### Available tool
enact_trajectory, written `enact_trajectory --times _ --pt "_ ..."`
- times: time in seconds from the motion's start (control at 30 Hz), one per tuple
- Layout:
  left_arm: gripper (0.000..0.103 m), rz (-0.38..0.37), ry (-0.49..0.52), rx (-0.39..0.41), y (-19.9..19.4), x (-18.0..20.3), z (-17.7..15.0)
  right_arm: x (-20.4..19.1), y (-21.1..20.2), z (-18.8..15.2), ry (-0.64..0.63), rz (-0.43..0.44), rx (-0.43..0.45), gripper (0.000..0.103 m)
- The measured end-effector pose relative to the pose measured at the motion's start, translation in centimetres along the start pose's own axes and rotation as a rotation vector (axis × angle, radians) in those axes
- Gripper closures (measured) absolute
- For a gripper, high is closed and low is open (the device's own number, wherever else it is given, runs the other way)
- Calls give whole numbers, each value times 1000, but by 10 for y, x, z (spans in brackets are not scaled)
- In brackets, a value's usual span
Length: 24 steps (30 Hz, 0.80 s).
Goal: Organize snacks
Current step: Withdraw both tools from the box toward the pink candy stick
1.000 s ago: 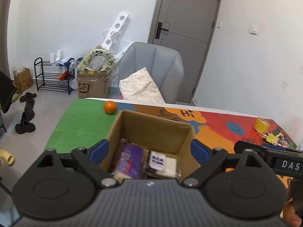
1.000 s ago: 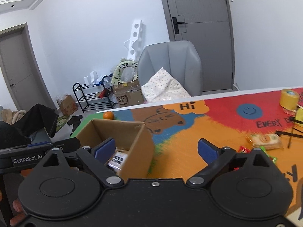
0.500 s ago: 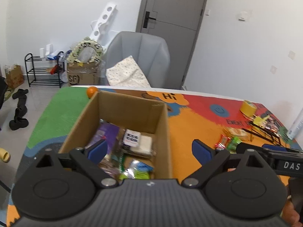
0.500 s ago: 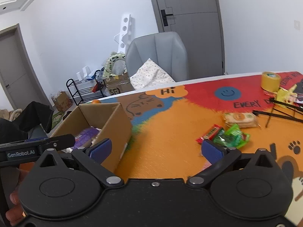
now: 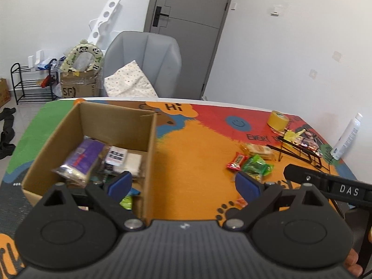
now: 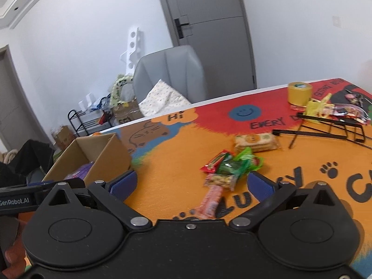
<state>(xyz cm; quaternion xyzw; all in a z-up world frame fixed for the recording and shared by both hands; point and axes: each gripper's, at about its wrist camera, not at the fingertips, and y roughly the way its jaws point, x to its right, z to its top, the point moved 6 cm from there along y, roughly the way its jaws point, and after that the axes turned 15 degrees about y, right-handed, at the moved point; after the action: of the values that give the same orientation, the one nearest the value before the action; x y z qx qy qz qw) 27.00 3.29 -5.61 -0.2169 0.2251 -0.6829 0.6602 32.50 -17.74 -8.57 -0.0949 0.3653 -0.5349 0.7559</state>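
An open cardboard box point(image 5: 116, 121) stands on the left of the table, holding a purple packet point(image 5: 81, 158) and several other snacks. My left gripper point(image 5: 183, 183) is open and empty, straddling the box's right wall. Loose snacks lie to the right: a red bar point(image 6: 216, 162), a green packet point(image 6: 234, 165), a cracker pack point(image 6: 255, 141) and a pink packet point(image 6: 211, 200). My right gripper point(image 6: 191, 183) is open and empty, hovering just in front of this pile, with the pink packet low between its fingers. The box point(image 6: 93, 153) is at its left.
The table has a colourful printed mat point(image 5: 197, 144). At the far right stand a yellow tape roll point(image 6: 299, 93), a black wire rack point(image 6: 325, 130) with packets behind it, and a white bottle point(image 5: 346, 137). A grey chair point(image 5: 144, 65) is behind the table.
Both grippers have swung right. The left went from over the box's middle to its right wall. The right left the box's side and now faces the loose snack pile.
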Motion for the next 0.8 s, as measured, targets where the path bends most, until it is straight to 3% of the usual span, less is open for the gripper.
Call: enact_trajectory --times 0.23,0.43,0.63,0.8 --pt "11 -46 19 -7 13 26 0 21 -2 2 25 -9 -10 7" --pt "21 -75 28 -16 27 43 -2 36 1 0 45 -11 -26 16" --pt "34 -101 22 -25 45 56 -6 50 6 0 64 2 -28 32" --pt "46 -121 23 -38 63 66 -10 63 18 -4 92 14 -56 51"
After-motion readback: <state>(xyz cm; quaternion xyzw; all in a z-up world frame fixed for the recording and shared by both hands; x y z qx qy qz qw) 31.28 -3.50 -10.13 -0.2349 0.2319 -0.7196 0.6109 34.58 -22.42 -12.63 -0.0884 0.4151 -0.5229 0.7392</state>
